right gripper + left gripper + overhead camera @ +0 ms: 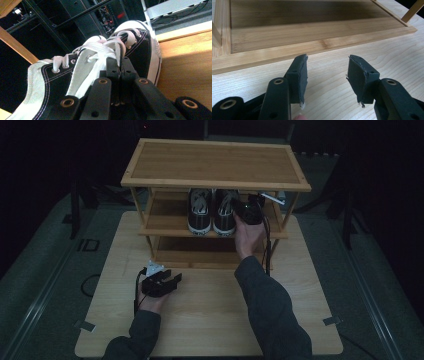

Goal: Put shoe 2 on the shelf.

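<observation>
The right tongs (239, 211) are reaching into the middle shelf (165, 226) of the wooden rack (215, 162), and their jaws are pressing together, nipping the inner side of the right shoe (225, 212) near the laces. In the right gripper view the two black jaws are meeting with almost no gap between them at the shoe's (135, 47) black canvas edge, just beside the white laces (105, 50); the white toe cap is lying beyond the tips, pointing away from the tongs (121, 65). The left shoe (199, 211) is sitting just beside the held one, on the far side of it from the hand, and the two are touching or nearly so (I cannot tell which from where I am standing). Both are pointing into the rack, heels toward the person.

The left tongs (167, 279) are resting low over the bench (215, 320), well apart from the shoes and nearer the person than the rack. Their jaws are standing wide apart with nothing between them. In the left gripper view the pads (303, 75) are hovering over bare bench (392, 60), and the front rail of the rack's bottom shelf (312, 32) is lying just ahead of the tips of the tongs (328, 60).
</observation>
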### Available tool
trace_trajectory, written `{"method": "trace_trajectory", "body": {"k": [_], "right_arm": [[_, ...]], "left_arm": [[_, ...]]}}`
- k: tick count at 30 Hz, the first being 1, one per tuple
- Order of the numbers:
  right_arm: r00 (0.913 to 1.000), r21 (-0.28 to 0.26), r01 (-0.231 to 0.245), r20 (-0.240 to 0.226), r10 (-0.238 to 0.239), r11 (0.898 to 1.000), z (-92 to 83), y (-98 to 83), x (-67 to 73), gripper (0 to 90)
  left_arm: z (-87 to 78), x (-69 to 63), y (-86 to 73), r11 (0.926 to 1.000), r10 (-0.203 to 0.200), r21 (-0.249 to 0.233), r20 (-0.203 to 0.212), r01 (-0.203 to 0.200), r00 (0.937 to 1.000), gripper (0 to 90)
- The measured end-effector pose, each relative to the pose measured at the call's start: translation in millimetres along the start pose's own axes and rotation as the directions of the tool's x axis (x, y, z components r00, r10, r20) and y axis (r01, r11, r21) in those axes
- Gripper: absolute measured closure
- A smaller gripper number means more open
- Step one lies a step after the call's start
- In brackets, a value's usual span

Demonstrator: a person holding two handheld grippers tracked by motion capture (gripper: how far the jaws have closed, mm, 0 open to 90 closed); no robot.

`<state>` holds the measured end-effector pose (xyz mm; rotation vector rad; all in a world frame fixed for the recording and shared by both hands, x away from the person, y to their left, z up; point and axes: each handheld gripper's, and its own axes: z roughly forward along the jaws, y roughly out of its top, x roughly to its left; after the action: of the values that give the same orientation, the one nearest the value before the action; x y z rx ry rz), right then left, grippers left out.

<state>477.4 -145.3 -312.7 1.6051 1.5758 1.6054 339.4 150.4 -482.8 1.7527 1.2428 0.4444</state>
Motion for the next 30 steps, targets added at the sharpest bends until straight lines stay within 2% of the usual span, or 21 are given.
{"method": "trace_trajectory", "body": {"k": [8, 9, 10, 11, 16, 17, 22, 23, 26, 28, 30], "right_arm": [[0.9997, 0.002, -0.019, 0.015, 0.019, 1.000, 0.2, -0.2, 5.6, 87.9], [0.9984, 0.012, -0.055, 0.013, 0.055, 0.998, -0.1, -0.5, 8.2, 87.9], [0.9984, 0.012, -0.055, 0.013, 0.055, 0.998, -0.1, -0.5, 8.2, 87.9], [0.9989, 0.000, -0.040, 0.024, 0.040, 0.999, 1.1, -1.5, 8.3, 87.8], [0.9990, -0.002, -0.035, 0.027, 0.035, 0.999, 1.4, -2.5, 8.6, 87.5], [0.9997, 0.003, -0.014, 0.023, 0.014, 1.000, 0.9, -2.9, 7.9, 86.9], [1.0000, 0.000, -0.008, 0.005, 0.008, 1.000, 1.2, -3.7, 6.0, 83.6], [0.9998, -0.006, 0.017, -0.002, -0.017, 1.000, 0.0, -4.0, 5.6, 80.8], [0.9995, -0.008, 0.028, -0.016, -0.028, 1.000, -1.7, -3.5, 5.7, 77.1], [0.9978, -0.006, 0.060, -0.027, -0.061, 0.998, -5.1, -4.1, 3.2, 70.7], [0.9981, -0.011, 0.053, -0.032, -0.054, 0.999, -7.8, -5.1, 1.3, 66.9]], "left_arm": [[0.9, -0.7, 0.2, 1.0000, 0.000, -0.002, 0.003, 0.000, 1.0000, 50.8], [0.9, -0.7, 0.3, 1.0000, 0.000, -0.001, 0.003, 0.000, 1.0000, 50.8], [1.0, -0.6, 0.4, 1.0000, 0.000, 0.000, 0.003, 0.000, 1.0000, 50.8], [1.0, -0.6, 0.5, 1.0000, -0.001, -0.001, 0.005, 0.001, 1.0000, 50.8], [1.5, -0.8, 0.6, 1.0000, 0.000, -0.002, 0.004, 0.000, 1.0000, 50.7], [1.7, -1.0, 0.7, 1.0000, 0.002, -0.001, 0.005, -0.002, 1.0000, 50.7], [1.5, -0.8, 0.7, 1.0000, 0.004, 0.000, 0.004, -0.004, 1.0000, 50.7], [1.5, -0.5, 0.7, 1.0000, 0.002, 0.000, 0.003, -0.002, 1.0000, 50.7], [1.5, -0.6, 0.7, 1.0000, 0.002, 0.000, 0.003, -0.002, 1.0000, 50.7], [1.5, -0.6, 0.7, 1.0000, 0.002, 0.000, 0.003, -0.002, 1.0000, 50.4], [1.7, -0.7, 0.6, 1.0000, 0.002, 0.002, 0.002, -0.002, 1.0000, 50.2]]}}
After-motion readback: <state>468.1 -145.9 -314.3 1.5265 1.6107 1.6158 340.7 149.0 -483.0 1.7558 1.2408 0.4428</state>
